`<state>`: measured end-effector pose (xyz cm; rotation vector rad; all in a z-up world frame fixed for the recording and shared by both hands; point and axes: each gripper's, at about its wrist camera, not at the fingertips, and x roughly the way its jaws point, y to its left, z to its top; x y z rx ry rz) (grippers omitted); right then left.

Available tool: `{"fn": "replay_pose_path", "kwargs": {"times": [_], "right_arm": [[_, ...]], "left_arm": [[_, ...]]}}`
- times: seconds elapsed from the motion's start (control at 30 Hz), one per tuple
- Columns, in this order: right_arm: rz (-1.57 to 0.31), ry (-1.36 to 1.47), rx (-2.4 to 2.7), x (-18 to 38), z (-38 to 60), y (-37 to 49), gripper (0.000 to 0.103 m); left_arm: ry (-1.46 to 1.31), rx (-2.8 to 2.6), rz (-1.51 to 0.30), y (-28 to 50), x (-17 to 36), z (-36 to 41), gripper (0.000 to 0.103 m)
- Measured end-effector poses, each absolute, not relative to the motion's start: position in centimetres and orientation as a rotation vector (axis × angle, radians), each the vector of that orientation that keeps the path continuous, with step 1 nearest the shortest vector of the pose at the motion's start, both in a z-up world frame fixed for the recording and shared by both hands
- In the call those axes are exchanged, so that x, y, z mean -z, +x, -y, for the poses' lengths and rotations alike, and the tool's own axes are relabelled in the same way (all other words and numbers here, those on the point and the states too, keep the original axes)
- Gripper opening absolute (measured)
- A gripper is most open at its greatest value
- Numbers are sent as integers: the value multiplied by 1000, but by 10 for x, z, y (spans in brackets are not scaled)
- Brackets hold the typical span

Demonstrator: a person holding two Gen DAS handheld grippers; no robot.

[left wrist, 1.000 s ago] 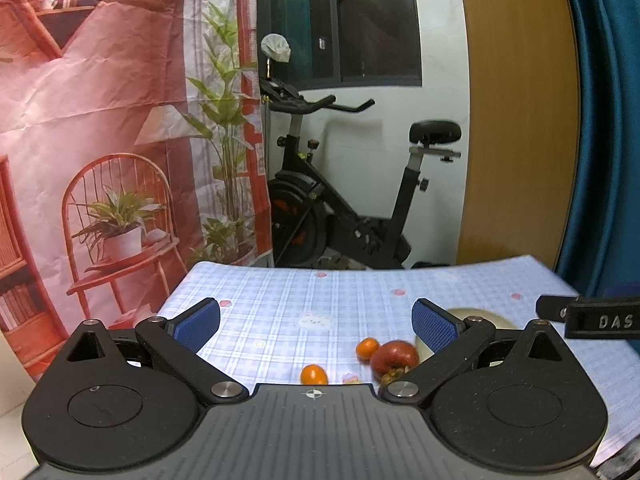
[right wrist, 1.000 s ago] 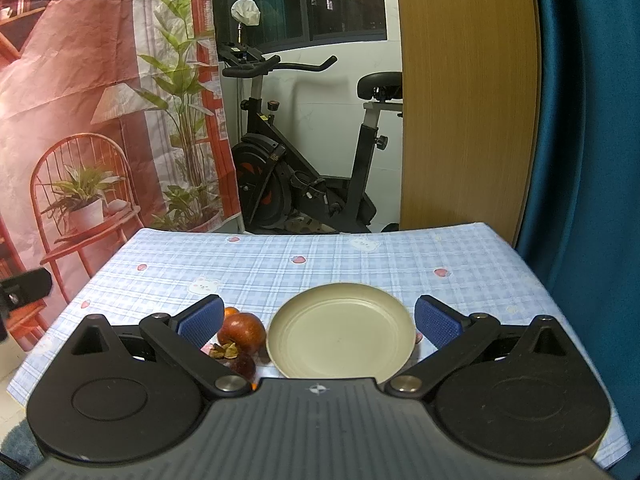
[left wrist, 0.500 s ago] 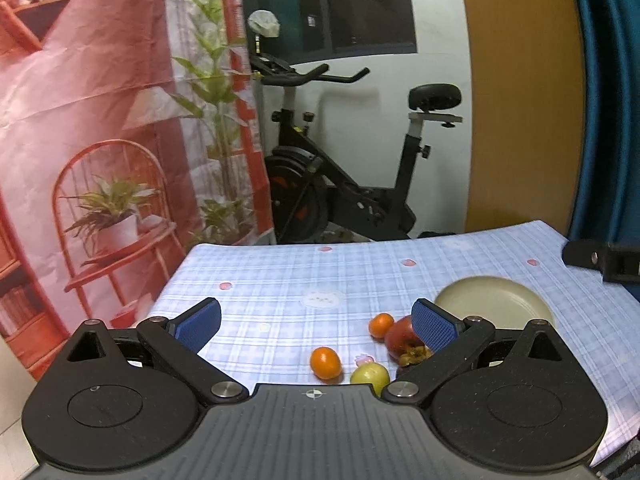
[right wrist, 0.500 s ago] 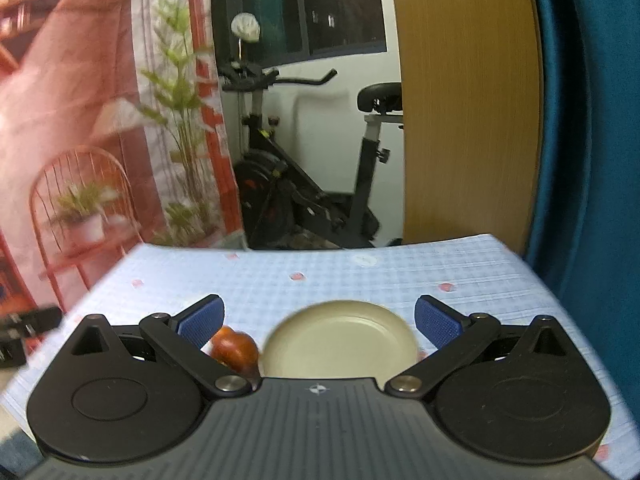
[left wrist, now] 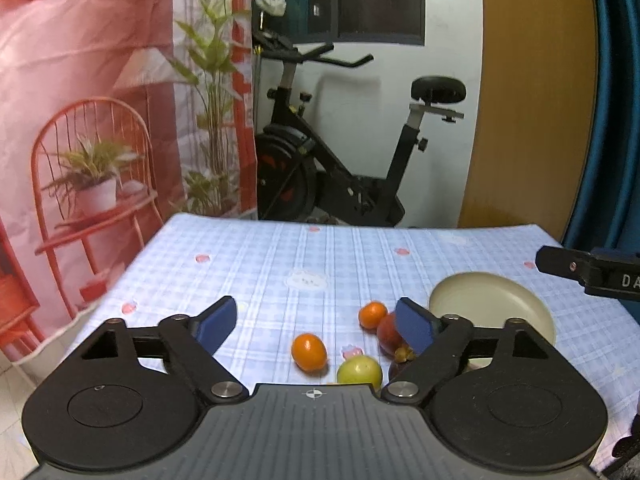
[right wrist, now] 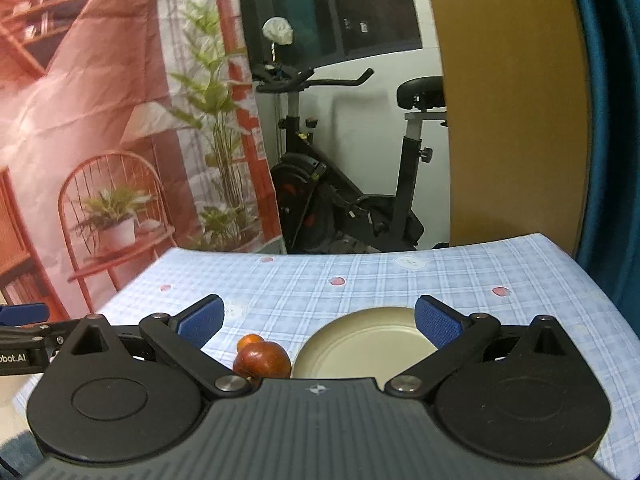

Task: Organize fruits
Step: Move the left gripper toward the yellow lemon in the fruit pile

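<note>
Several fruits lie on the blue checked tablecloth (left wrist: 256, 272) in the left wrist view: an orange one (left wrist: 309, 352), a smaller orange one (left wrist: 373, 314), a red one (left wrist: 386, 332) and a green one (left wrist: 359, 371). My left gripper (left wrist: 316, 324) hovers above them. Its jaws are closing, with no fruit pressed by the pads. A beige plate (left wrist: 492, 308) sits to the right of the fruits. My right gripper (right wrist: 318, 320) stands open over that plate (right wrist: 368, 344), with the red fruit (right wrist: 262, 362) by its left finger.
The other gripper shows at the right edge (left wrist: 592, 272) of the left wrist view and at the left edge (right wrist: 24, 332) of the right wrist view. An exercise bike (left wrist: 340, 168) stands beyond the table's far edge. A blue curtain (right wrist: 612, 120) hangs on the right.
Both grippers have sunk toward the table and moved forward. The left jaws have narrowed. The green fruit and the whole plate have come into the left view.
</note>
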<state>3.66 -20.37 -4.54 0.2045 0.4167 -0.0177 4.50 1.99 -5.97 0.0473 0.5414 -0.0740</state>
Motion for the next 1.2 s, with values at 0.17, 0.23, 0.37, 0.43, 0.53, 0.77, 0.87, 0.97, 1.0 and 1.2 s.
{"fn": "replay_pose_path", "kwargs": {"times": [0.17, 0.23, 0.37, 0.43, 0.53, 0.77, 0.87, 0.97, 1.0, 1.2], "right_arm": [[-456, 179, 25, 62, 188, 47, 103], [-491, 184, 11, 71, 183, 48, 103], [-510, 188, -46, 87, 177, 44, 102], [-505, 174, -49, 93, 176, 41, 102], [-521, 187, -81, 99, 175, 40, 102], [-596, 156, -164, 112, 160, 46, 102], [-619, 141, -204, 119, 153, 47, 102], [-614, 93, -267, 118, 141, 43, 100], [-608, 75, -280, 117, 137, 41, 99], [-637, 8, -396, 124, 115, 39, 86]], "left_arm": [[-28, 110, -495, 37, 78, -32, 83], [-58, 113, -466, 33, 84, -37, 83], [-70, 97, -487, 32, 94, -41, 83], [-77, 74, -502, 32, 99, -42, 84], [-80, 60, -569, 38, 103, -44, 84], [-23, 88, -623, 47, 104, -45, 84], [-86, 119, -638, 47, 103, -55, 84], [-91, 128, -644, 45, 106, -58, 85], [-85, 131, -647, 44, 108, -58, 86], [-38, 165, -659, 41, 112, -51, 95]]}}
